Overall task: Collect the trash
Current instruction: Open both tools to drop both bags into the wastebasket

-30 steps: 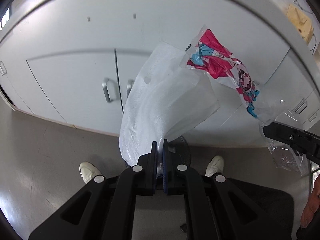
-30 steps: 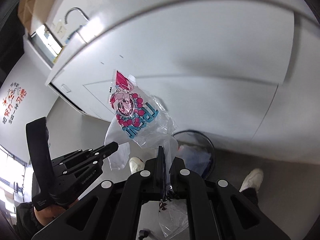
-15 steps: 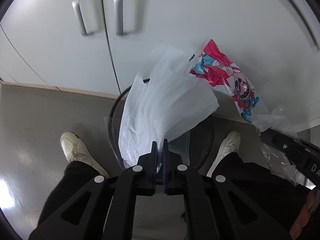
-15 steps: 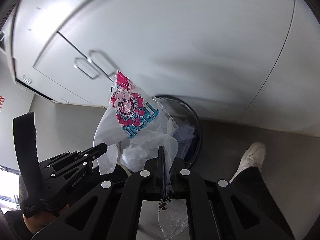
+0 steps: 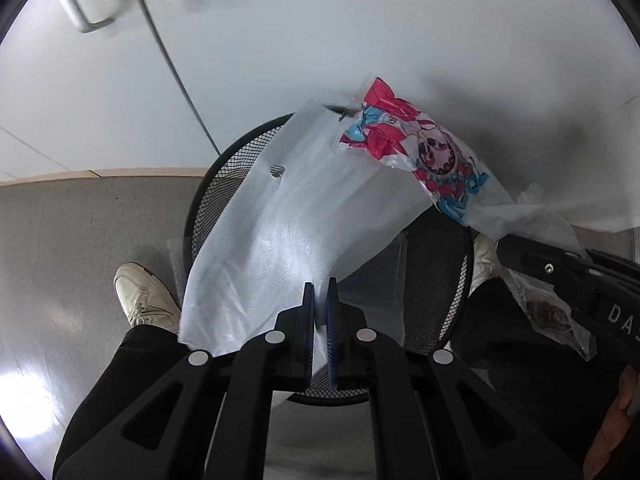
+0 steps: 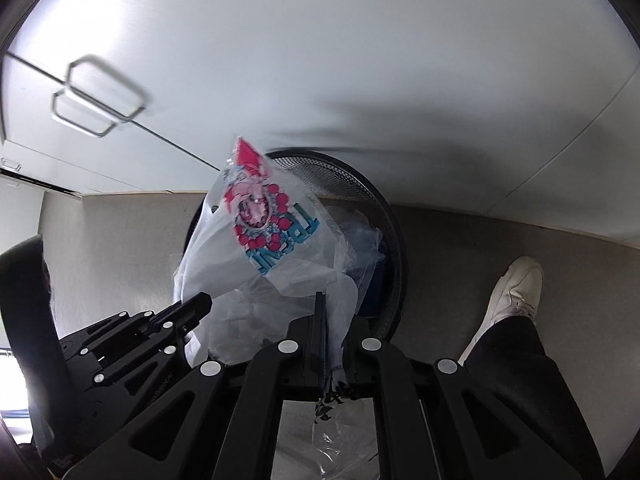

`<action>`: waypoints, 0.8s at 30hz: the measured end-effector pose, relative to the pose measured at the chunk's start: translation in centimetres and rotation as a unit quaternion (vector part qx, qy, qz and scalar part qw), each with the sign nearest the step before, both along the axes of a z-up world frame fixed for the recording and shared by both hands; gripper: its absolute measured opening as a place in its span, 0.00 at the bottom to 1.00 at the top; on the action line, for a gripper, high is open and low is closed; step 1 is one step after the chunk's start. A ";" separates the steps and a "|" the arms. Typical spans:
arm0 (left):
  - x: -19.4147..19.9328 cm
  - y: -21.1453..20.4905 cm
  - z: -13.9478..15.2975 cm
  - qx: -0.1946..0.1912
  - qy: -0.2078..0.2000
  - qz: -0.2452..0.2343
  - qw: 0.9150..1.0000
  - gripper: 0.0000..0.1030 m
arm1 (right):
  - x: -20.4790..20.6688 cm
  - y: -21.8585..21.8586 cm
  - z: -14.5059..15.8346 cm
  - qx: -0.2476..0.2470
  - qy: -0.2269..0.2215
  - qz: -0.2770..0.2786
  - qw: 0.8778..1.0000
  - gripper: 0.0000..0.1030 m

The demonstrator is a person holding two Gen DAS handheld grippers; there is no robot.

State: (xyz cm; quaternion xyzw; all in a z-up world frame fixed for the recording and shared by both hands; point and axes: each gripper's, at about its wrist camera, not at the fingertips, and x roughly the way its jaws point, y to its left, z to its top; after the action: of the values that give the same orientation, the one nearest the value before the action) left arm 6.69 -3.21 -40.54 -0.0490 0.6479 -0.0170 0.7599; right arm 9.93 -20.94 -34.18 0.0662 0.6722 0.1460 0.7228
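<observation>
**Trash held over the bin**

Trash hangs above the mesh bin (image 5: 224, 184), which stands on the floor against the cabinet (image 5: 360, 32). The left gripper (image 5: 319, 292) is clamped on a foam bag (image 5: 288, 220); the right gripper (image 6: 322, 304) is pinched on a printed wrapper (image 6: 272, 232). Both pieces are gripped by one edge so they dangle free, ready to drop. Both sit over the bin's mouth, so opening the jaws should land them among the plastic already inside. A draught or cling could carry the light film past the rim.
</observation>
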 end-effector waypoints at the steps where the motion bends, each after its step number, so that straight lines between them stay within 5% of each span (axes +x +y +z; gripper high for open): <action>1: 0.1 -0.1 -0.1 0.003 0.003 -0.004 1.000 0.07 | 0.1 0.5 -0.1 -0.001 0.005 0.001 1.000 0.09; 12: 0.0 1.5 0.2 0.027 0.027 -0.012 0.999 0.16 | 0.2 0.7 -0.2 -0.011 0.020 0.002 1.000 0.25; 16: -0.6 2.0 1.1 0.057 0.015 -0.008 0.998 0.42 | -0.3 0.9 0.7 -0.014 0.009 0.009 1.000 0.34; 18: -1.0 2.5 1.9 0.069 0.001 0.001 0.998 0.66 | -0.7 0.8 1.6 -0.019 -0.005 0.010 1.000 0.51; 24: -2.1 3.5 3.2 0.079 -0.012 0.004 0.997 0.75 | -1.7 0.9 3.8 -0.031 -0.035 0.008 0.999 0.76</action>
State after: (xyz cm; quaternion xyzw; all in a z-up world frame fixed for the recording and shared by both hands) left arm 4.63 0.26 -37.37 0.0085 0.6382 0.0364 0.7690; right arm 8.27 -20.08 -30.39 0.0330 0.6512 0.1330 0.7464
